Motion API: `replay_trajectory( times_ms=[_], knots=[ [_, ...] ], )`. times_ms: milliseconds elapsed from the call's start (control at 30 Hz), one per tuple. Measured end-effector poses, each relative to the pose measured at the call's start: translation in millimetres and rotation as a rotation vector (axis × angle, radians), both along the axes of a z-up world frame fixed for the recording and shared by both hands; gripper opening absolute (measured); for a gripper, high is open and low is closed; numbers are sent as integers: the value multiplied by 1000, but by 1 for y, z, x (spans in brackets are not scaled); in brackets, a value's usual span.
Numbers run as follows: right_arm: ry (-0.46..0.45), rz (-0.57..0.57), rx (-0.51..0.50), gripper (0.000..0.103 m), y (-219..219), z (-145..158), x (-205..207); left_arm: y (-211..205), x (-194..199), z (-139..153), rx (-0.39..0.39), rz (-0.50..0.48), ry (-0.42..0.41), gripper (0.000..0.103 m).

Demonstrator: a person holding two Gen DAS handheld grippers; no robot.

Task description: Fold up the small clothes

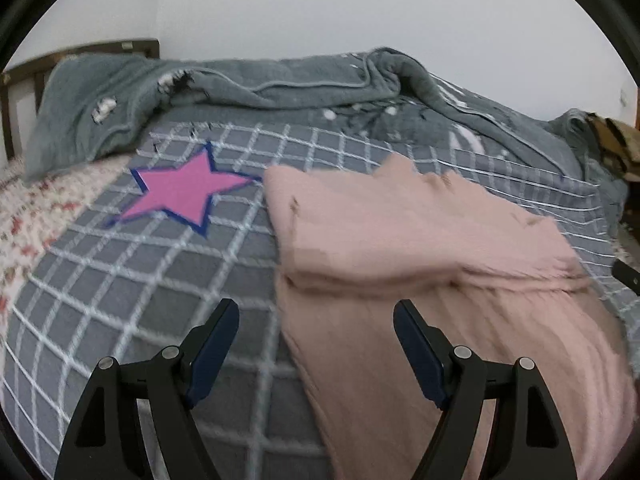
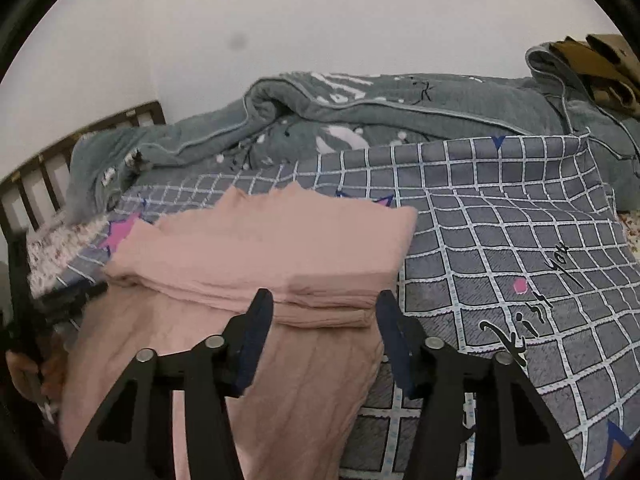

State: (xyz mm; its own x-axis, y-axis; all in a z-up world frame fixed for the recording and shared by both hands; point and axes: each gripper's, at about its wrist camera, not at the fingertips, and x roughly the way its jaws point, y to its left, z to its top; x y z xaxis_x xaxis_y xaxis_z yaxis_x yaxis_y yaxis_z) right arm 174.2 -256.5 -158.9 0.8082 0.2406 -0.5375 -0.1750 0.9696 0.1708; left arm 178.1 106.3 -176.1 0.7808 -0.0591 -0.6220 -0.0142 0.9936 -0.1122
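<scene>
Pink garment (image 1: 420, 236) folded on checked bedsheet (image 1: 120, 292)

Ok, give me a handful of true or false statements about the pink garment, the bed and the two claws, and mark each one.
1. The pale pink crinkled garment has its far part folded back over itself. True.
2. The left claw is clamped on the garment. False: its jaws stand apart, holding nothing.
3. The garment lies on a grey sheet with a white grid. True.
4. The pink star with a blue outline is printed on the garment. False: it is on the sheet, beside the garment.
5. The right claw is open above the garment's folded edge. True.
6. The grey-green fleece blanket is folded neatly. False: it lies bunched along the wall.
</scene>
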Motion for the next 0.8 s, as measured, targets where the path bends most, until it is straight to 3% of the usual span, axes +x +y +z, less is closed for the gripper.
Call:
replay_trajectory(
  times_ms=[67,200,367,500,667,800],
  knots=[
    [12,22,66,39,-5,5,-7,-3,-17,0,-31,-27,1,78],
    [12,22,125,38,-12,4,-33,-3,-57,-2,-47,-41,-26,78],
    [-15,16,41,39,-7,-4,-78,6,-100,-13,-117,-65,-18,78],
    [-25,54,-16,46,1,-13,-111,9,-122,-25,-130,-70,20,77],
    [52,67,-28,46,4,-34,-131,15,-140,-37,-205,-78,63,74],
    [97,40,-27,46,-1,-45,-137,8,-145,-41,-193,-102,76,69]
  ],
)
